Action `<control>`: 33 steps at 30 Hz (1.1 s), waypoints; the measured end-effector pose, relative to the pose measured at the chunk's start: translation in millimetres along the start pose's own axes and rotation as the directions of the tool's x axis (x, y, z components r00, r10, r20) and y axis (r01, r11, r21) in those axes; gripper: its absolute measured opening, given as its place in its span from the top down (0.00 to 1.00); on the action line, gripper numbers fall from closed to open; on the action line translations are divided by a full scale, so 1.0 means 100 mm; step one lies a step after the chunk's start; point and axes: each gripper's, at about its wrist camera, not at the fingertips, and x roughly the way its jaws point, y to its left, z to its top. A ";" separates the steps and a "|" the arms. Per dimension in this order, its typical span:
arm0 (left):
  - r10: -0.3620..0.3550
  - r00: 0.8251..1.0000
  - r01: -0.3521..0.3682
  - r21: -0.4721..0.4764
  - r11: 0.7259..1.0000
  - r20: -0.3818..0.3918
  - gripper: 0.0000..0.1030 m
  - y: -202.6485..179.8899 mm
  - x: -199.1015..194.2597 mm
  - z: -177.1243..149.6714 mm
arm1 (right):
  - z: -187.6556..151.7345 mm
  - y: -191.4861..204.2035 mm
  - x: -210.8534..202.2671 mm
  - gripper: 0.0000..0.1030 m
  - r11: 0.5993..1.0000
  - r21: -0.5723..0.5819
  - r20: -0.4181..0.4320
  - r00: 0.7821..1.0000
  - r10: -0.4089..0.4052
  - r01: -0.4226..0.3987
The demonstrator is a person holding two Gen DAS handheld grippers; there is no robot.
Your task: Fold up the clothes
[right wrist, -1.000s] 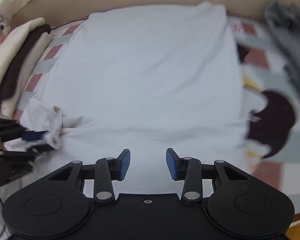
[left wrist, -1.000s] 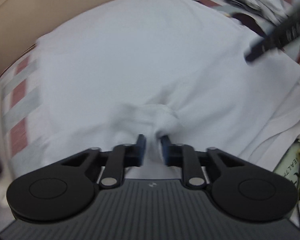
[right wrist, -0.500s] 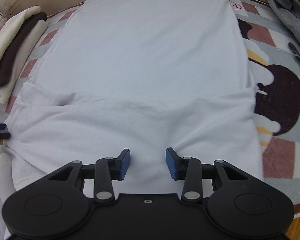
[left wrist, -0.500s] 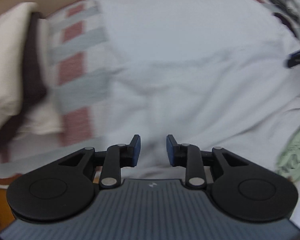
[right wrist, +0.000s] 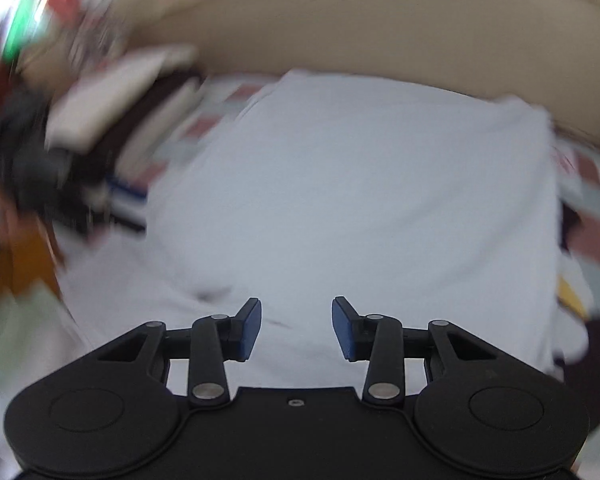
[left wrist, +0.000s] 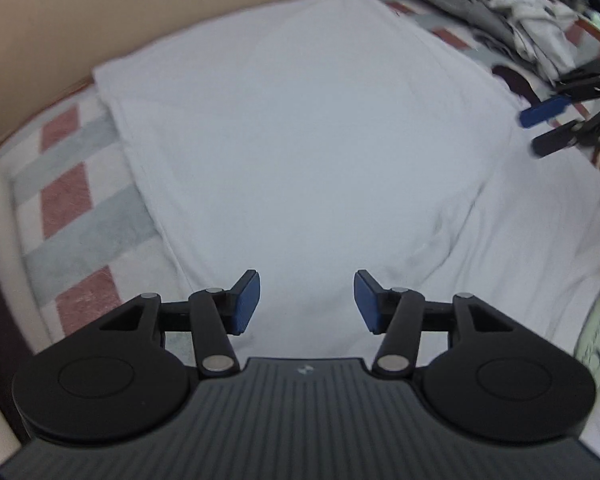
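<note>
A white garment (left wrist: 300,152) lies spread flat over the patterned bedspread (left wrist: 68,208), its near part folded over. My left gripper (left wrist: 307,302) hovers above its near edge; the jaws are opening and nothing is between them. My right gripper (right wrist: 296,330) stands open over the same white garment (right wrist: 360,200), empty; its view is smeared by motion. In the left wrist view the right gripper (left wrist: 552,128) shows at the right edge, above the cloth's right side. The left gripper (right wrist: 112,200) appears as a dark blur at the left of the right wrist view.
A heap of grey unfolded clothes (left wrist: 500,4) lies at the far right. A stack of folded cream and dark brown items (right wrist: 132,108) sits at the left. A beige headboard (left wrist: 100,12) runs along the far side.
The left gripper let go of the bunched white cloth, swung across the garment and its jaws widened. The right gripper rolled, and its view turned blurred.
</note>
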 end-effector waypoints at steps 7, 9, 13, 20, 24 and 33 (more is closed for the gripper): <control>0.059 0.998 -0.057 0.076 0.995 -0.015 0.41 -0.06 0.20 -0.23 | 0.01 0.24 0.60 0.57 1.000 0.015 -0.070 0.997 -0.024 0.025; 0.024 1.000 -0.024 0.032 0.999 0.000 0.31 -0.01 0.20 -0.27 | 0.00 0.22 0.64 0.57 0.999 0.038 -0.074 0.997 -0.024 0.027; 0.025 1.000 -0.025 -0.019 1.000 -0.009 0.29 0.02 0.27 -0.33 | -0.01 0.23 0.68 0.56 0.999 0.049 -0.102 0.995 -0.013 0.018; 0.113 0.993 -0.114 -0.052 0.992 -0.024 0.94 -0.12 0.21 -0.29 | 0.02 0.37 0.76 0.77 0.999 0.000 -0.085 0.996 -0.039 0.039; 0.258 0.966 -0.258 -0.029 0.966 0.019 0.95 -0.27 0.07 -0.30 | 0.00 0.40 0.72 0.98 0.997 0.024 -0.042 0.997 -0.067 0.068; 0.263 0.964 -0.265 -0.140 0.954 -0.038 0.86 -0.15 0.08 -0.40 | 0.02 0.44 0.72 0.74 0.981 -0.002 -0.057 0.979 -0.193 0.194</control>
